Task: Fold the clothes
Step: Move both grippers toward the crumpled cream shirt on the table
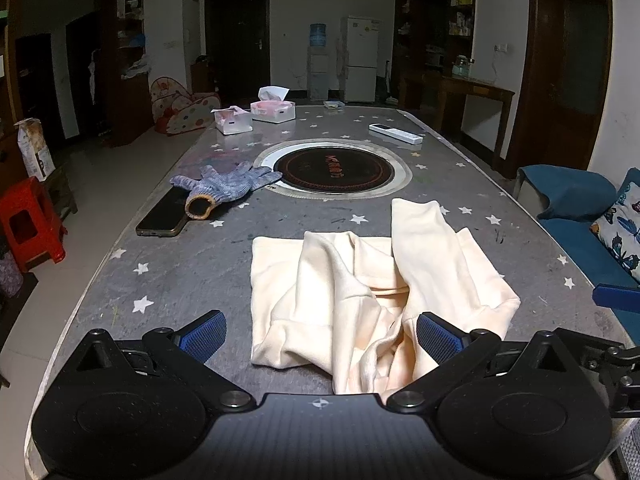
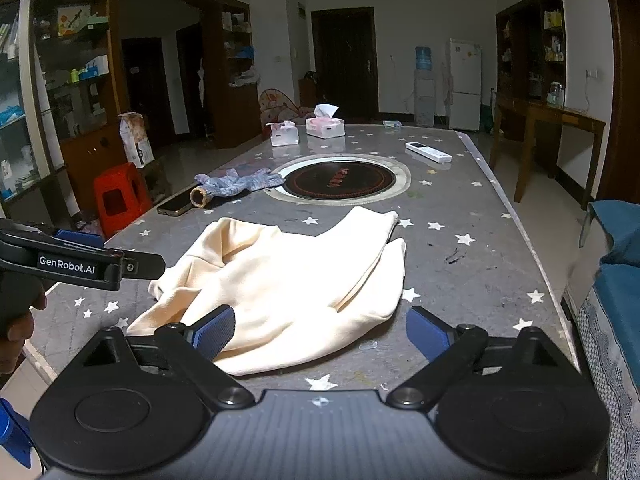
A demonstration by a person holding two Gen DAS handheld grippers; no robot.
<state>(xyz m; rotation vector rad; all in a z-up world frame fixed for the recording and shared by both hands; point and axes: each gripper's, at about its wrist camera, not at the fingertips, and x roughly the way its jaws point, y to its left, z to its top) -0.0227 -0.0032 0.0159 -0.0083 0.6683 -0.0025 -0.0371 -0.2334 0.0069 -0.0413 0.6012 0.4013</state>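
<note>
A cream garment [image 1: 360, 292] lies crumpled and partly folded on the grey star-patterned table [image 1: 180, 272], a sleeve or leg reaching toward the far side. My left gripper [image 1: 320, 338] is open just before its near edge; the cloth bunches between the wide jaws, and the right fingertip [image 1: 438, 338] is against the folds. In the right wrist view the same garment [image 2: 288, 280] spreads ahead of my right gripper [image 2: 320, 334], which is open: its left fingertip [image 2: 214, 332] overlaps the cloth's near hem and the other hangs over bare table. Nothing is gripped.
A grey knit glove [image 1: 228, 186] rests on a dark phone [image 1: 160, 216] beside a round inset hob [image 1: 334, 170]. A white remote [image 1: 396, 133] and tissue boxes [image 1: 273, 110] sit at the far end. A red stool [image 1: 28, 224] stands left, a blue sofa [image 1: 580, 216] right.
</note>
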